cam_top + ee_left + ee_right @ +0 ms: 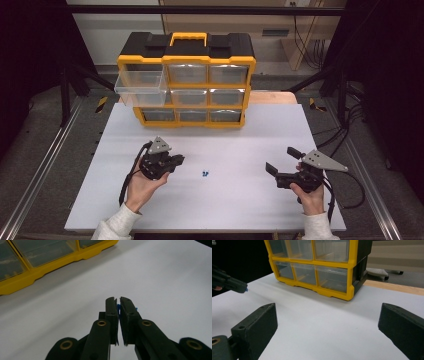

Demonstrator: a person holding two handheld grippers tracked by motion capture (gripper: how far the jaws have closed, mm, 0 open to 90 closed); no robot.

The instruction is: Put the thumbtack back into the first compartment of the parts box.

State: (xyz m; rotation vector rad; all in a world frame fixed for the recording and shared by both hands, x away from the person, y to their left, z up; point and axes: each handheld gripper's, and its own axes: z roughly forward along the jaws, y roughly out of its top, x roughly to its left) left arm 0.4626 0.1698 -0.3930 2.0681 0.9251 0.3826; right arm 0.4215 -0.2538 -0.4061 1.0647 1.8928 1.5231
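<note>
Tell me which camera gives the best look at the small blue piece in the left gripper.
The left gripper view: the blue piece sits pinched between the left gripper's nearly closed jaws. The right gripper view catches a blue speck at that gripper's tip, far off. In the high view the gripper hides it.

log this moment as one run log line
left gripper shut on small blue part | right gripper open, holding nothing | more blue parts on table | top-left drawer of organizer pulled out
</note>
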